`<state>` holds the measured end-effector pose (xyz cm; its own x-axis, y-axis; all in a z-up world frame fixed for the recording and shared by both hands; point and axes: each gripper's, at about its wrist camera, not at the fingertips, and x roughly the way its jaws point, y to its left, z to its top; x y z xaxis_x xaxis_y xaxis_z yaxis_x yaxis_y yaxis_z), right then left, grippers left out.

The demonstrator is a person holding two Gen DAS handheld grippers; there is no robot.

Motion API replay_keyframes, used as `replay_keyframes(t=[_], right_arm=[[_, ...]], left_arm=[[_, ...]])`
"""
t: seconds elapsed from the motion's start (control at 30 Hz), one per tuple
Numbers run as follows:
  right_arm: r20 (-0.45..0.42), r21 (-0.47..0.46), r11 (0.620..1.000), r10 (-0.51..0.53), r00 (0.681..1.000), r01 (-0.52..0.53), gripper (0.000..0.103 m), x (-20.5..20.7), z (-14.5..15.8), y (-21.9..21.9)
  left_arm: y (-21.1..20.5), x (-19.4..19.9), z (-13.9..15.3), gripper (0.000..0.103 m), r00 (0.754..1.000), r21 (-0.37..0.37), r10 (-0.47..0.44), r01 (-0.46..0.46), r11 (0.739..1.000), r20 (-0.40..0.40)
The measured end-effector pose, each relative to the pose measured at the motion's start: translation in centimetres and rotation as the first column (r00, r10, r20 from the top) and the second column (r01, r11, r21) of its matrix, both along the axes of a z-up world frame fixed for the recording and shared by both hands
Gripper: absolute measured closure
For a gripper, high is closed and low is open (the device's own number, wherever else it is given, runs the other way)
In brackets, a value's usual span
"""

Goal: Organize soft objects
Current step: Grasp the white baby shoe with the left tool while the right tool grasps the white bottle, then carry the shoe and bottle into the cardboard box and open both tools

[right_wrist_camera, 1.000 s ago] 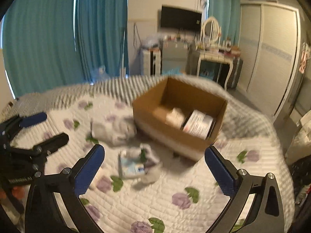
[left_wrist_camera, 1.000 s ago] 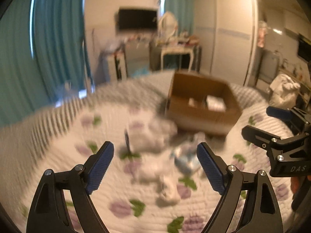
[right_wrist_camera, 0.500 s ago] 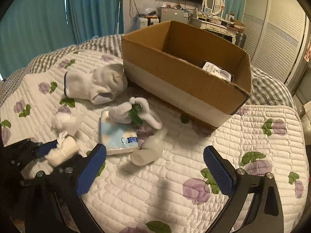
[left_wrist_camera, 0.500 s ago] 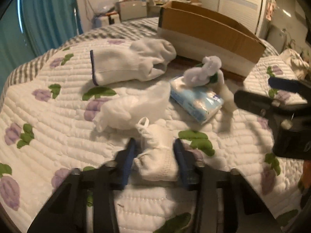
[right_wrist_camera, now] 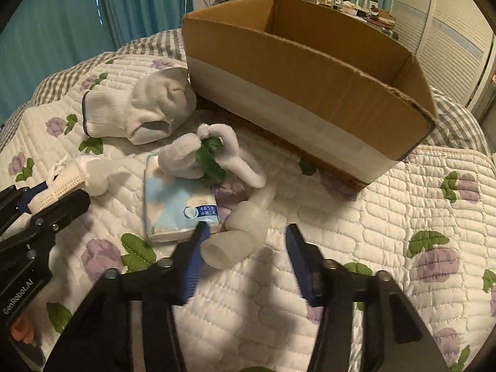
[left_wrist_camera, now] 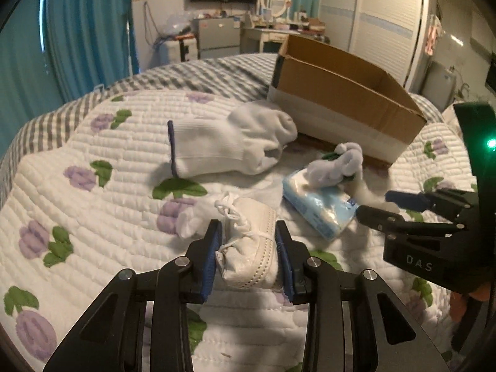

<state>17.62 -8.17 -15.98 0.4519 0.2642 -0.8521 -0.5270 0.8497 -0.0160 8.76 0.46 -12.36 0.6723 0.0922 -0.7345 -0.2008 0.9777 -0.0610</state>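
My left gripper (left_wrist_camera: 248,241) is shut on a small white cloth bundle with strings (left_wrist_camera: 251,248), just above the quilt; it also shows in the right wrist view (right_wrist_camera: 59,183). My right gripper (right_wrist_camera: 245,241) is open, its fingers either side of a translucent white soft tube (right_wrist_camera: 238,238). A pale blue tissue pack (right_wrist_camera: 176,204) lies left of it, with a grey plush toy holding something green (right_wrist_camera: 204,155) on top. A white sock with a dark cuff (left_wrist_camera: 229,142) lies beside the open cardboard box (right_wrist_camera: 310,93).
All lies on a white quilted bed cover with purple flowers (left_wrist_camera: 93,217). Teal curtains (left_wrist_camera: 77,31), a dresser and wardrobe stand behind the bed. The right gripper's body (left_wrist_camera: 434,238) shows at right in the left wrist view.
Both grippers dropped from high above the bed to the quilt. The left closed on the white cloth bundle and raised it slightly. The right narrowed and moved onto the translucent tube.
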Motion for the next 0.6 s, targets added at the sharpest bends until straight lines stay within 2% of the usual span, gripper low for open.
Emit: replay_keyframes(t=[0.03,0.07,0.33,0.5,0.6], right_arm=[[-0.007,-0.002,1.0,0.002,1.0,-0.002,0.079,0.1,-0.2,0.1],[-0.005,-0.016,1.0,-0.003,1.0,0.003,0.081,0.1,-0.3,0.1],[0.033,0.044,0.998,-0.045,0.998,0.043,0.084,-1.7,1.2,-2.1],[0.092,0.098,0.994,-0.061,0.994,0.052,0.084,-3.8,4.6,-3.4],[0.141,0.102,0.994,-0.05,0.989,0.036,0.085,-5.4,7.0,-3.5]], left_arm=[[0.0,0.0,-0.2,0.069,1.0,-0.006,-0.002,0.002,1.0,-0.003],[0.0,-0.1,-0.3,0.069,1.0,-0.007,-0.007,0.007,1.0,-0.008],[-0.8,-2.0,-0.2,0.069,0.999,0.021,-0.036,0.036,0.999,-0.008],[-1.4,-3.4,1.3,0.069,0.998,0.025,-0.059,0.059,0.998,0.01],[-2.0,-4.3,3.2,0.069,0.995,0.015,-0.083,0.082,0.997,0.049]])
